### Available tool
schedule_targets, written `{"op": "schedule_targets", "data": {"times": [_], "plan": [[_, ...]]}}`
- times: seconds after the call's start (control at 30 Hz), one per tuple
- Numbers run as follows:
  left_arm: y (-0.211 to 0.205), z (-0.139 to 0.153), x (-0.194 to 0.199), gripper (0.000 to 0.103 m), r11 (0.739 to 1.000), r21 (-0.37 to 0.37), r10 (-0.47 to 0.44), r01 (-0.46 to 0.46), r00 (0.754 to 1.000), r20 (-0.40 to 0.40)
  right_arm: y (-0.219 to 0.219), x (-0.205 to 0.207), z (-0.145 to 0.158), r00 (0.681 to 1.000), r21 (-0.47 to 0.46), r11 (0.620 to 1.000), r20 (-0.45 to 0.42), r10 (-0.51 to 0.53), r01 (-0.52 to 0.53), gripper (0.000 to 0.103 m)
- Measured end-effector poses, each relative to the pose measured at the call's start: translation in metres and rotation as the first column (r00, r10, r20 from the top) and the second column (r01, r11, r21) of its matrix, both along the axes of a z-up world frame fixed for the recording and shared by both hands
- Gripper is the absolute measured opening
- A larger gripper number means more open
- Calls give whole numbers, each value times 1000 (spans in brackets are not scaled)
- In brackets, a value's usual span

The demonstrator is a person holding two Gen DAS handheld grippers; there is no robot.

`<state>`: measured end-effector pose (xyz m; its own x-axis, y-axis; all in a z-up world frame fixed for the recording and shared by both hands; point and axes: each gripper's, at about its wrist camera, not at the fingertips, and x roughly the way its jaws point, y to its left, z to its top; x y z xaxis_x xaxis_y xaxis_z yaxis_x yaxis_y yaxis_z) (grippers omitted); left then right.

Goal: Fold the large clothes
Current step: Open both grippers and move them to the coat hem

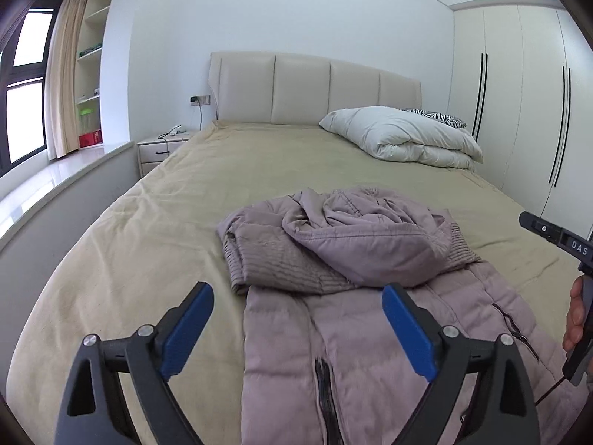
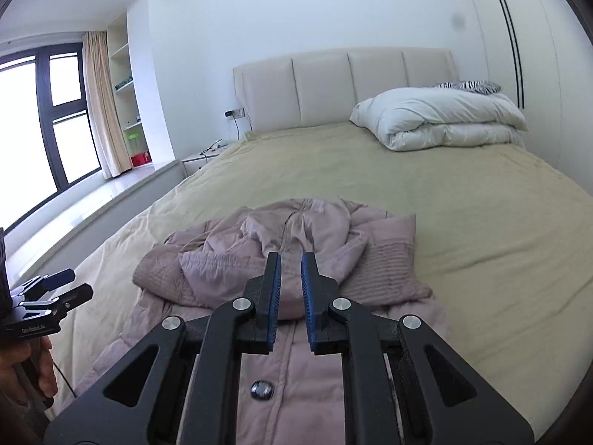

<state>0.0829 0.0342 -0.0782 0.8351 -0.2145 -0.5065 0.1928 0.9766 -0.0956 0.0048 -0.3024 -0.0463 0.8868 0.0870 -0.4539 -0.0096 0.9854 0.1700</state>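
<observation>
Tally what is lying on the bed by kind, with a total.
Puffer jacket, mauve: 1
Folded duvet, white: 1
Zebra-print pillow: 1
Total: 3, all on the tan bedspread. The left gripper is wide open; the right gripper has a narrow gap; neither holds anything.

Daylit bedroom: beige bed (image 1: 259,170), padded headboard (image 1: 315,89), white wardrobe (image 1: 519,92), curtained window (image 2: 44,122)
</observation>
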Motion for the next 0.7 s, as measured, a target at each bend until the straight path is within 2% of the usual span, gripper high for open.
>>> {"op": "schedule_targets", "data": {"times": [0.1, 0.13, 0.17, 0.2, 0.23, 0.3, 0.4, 0.57, 0.7], "plan": [[20, 5, -41, 97, 999, -34, 32, -32, 999, -10, -4, -32, -5, 1000, 91, 996, -22, -4, 6, 12], [24, 5, -51, 97, 999, -24, 43, -44, 999, -15, -4, -42, -7, 1000, 107, 994, -22, -8, 10, 23], [28, 5, -60, 97, 998, -11, 55, -56, 998, -19, -4, -52, -9, 1000, 123, 992, -21, -13, 16, 61], [32, 5, -68, 97, 998, -13, 59, -60, 998, -30, -6, -67, -11, 999, 160, 987, -22, -27, 31, 85], [35, 3, -73, 97, 998, -24, 60, -61, 997, -47, -9, -78, -12, 999, 212, 976, 0, -46, 45, 103], [39, -2, -84, 97, 997, -45, 56, -60, 995, -76, -12, -97, -11, 997, 267, 963, 49, -58, 43, 103], [36, -10, -94, 97, 999, 3, 51, -51, 992, -113, -7, -109, -7, 997, 194, 979, 32, -68, 60, 103], [42, -13, -115, 97, 998, 52, 31, -23, 988, -151, -22, -126, -5, 997, 96, 993, -45, -64, 68, 103], [54, -36, -129, 97, 1000, 11, -4, 8, 962, -273, -56, -155, -13, 989, 33, 997, -130, -66, 71, 103]]}}
